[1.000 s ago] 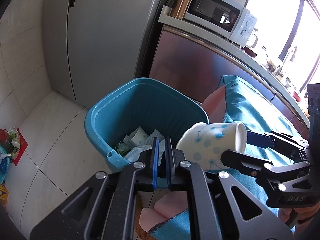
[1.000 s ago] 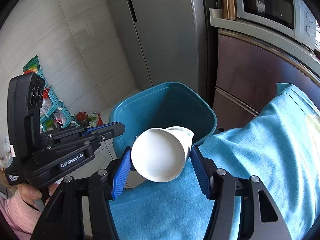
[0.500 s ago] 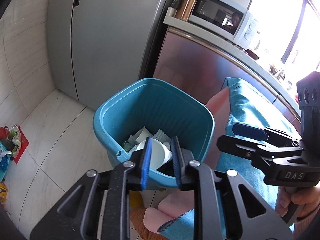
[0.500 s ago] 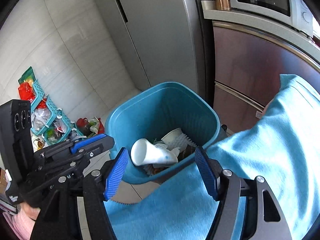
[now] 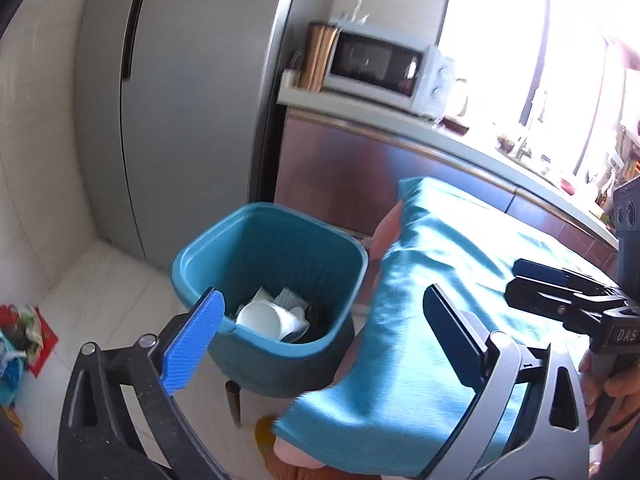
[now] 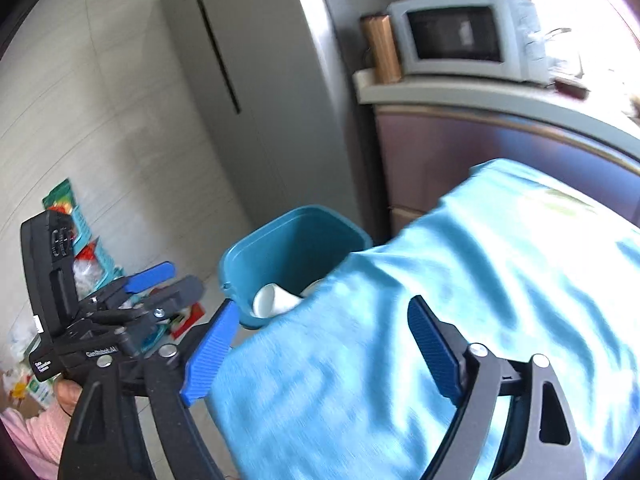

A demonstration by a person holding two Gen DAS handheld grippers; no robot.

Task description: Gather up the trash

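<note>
A teal bin (image 5: 280, 256) stands on the floor beside a table draped in a teal cloth (image 5: 440, 280). A white paper cup (image 5: 260, 320) lies inside it on crumpled paper and wrappers, and the right wrist view shows the same cup (image 6: 268, 300) in the bin (image 6: 296, 248). My left gripper (image 5: 320, 336) hovers back from the bin's near rim, its jaws opening wide with nothing between them. My right gripper (image 6: 320, 354) is over the cloth (image 6: 480, 300), its jaws also opening and empty. Each gripper shows in the other's view: the right gripper (image 5: 560, 296), the left gripper (image 6: 152, 284).
A grey fridge (image 5: 192, 100) stands behind the bin. Beside it a counter carries a microwave (image 5: 376, 66). Bright packets (image 5: 20, 336) lie on the floor at left, by a teal rack (image 6: 80, 240). A hand (image 5: 612, 376) and a pink sleeve (image 6: 36, 432) hold the handles.
The right gripper let go of the cup, which dropped into the bin. Both grippers opened wide and drew up and back from the bin.
</note>
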